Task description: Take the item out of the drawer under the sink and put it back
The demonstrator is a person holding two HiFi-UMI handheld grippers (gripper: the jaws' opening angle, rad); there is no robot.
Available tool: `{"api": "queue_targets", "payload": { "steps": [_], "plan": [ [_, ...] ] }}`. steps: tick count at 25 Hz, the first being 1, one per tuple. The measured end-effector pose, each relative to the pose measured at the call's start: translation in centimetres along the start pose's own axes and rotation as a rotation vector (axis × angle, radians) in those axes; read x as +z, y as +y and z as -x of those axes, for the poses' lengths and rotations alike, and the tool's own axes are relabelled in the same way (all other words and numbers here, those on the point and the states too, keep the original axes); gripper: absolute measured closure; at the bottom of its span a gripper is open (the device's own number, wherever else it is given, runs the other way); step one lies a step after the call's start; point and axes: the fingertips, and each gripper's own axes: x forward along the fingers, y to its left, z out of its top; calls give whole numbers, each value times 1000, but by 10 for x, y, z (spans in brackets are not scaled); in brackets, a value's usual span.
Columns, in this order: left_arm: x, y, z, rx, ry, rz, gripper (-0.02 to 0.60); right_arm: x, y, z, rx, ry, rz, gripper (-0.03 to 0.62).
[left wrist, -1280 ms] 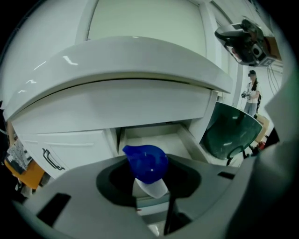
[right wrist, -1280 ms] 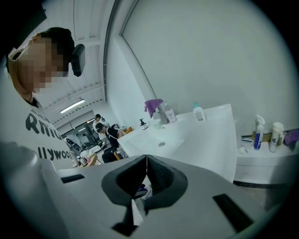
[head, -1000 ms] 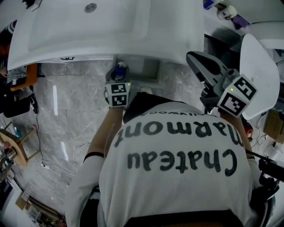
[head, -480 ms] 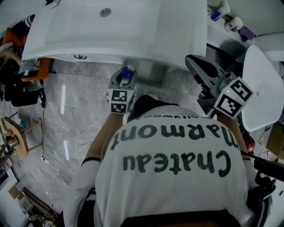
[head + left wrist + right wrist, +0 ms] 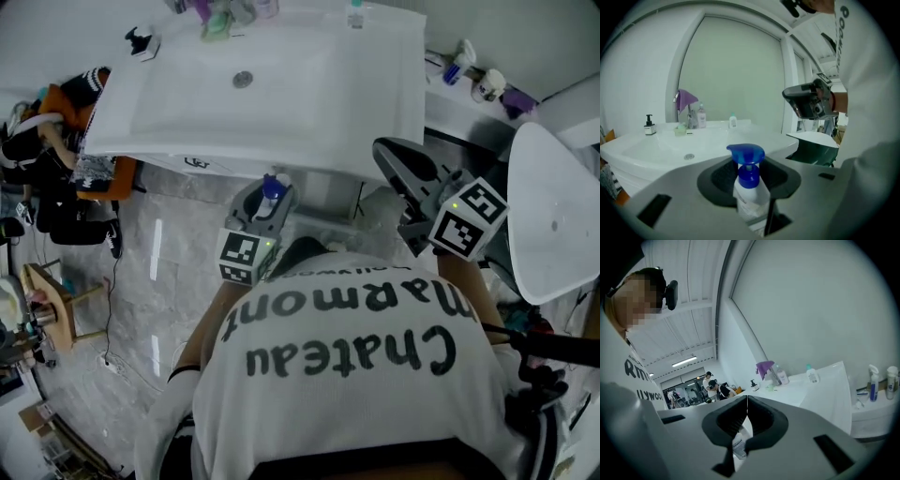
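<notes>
A white pump bottle (image 5: 271, 195) with a blue pump head is held by my left gripper (image 5: 264, 199), just in front of the white sink's (image 5: 281, 103) front edge. In the left gripper view the bottle (image 5: 747, 157) stands upright between the dark pads of the left gripper (image 5: 749, 176), with the sink basin (image 5: 656, 150) beyond it. My right gripper (image 5: 384, 152) hovers to the right of the bottle, jaws together and holding nothing. In its own view the right gripper (image 5: 746, 401) shows its tips touching. The drawer under the sink is hidden.
Several bottles and a tap draped with a purple cloth (image 5: 685, 100) stand at the sink's back. A side shelf with bottles (image 5: 473, 82) and a white toilet lid (image 5: 553, 225) are at the right. Clutter and a wooden stool (image 5: 47, 300) sit on the marble floor at the left.
Both grippers have risen, the left one more, carrying the bottle up to the sink's front edge. More of the sink top has come into view.
</notes>
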Motion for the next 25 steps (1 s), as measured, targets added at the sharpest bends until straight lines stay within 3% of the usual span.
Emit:
{"api": "queue_targets", "payload": {
  "steps": [8,16,20,25],
  "plan": [
    [63,-1,19,-44,-148,-40,443,10,13,-4,17,-21,45,583],
    [119,36,52,-40,-302,25,443,14,24,-40,0,19,107,583],
    [143,62,78,-39,-418,61,445,14,33,-62,0,38,124,583],
    [154,96,111,-59,-472,71,446,16,56,-93,-11,26,133,583]
  ]
}}
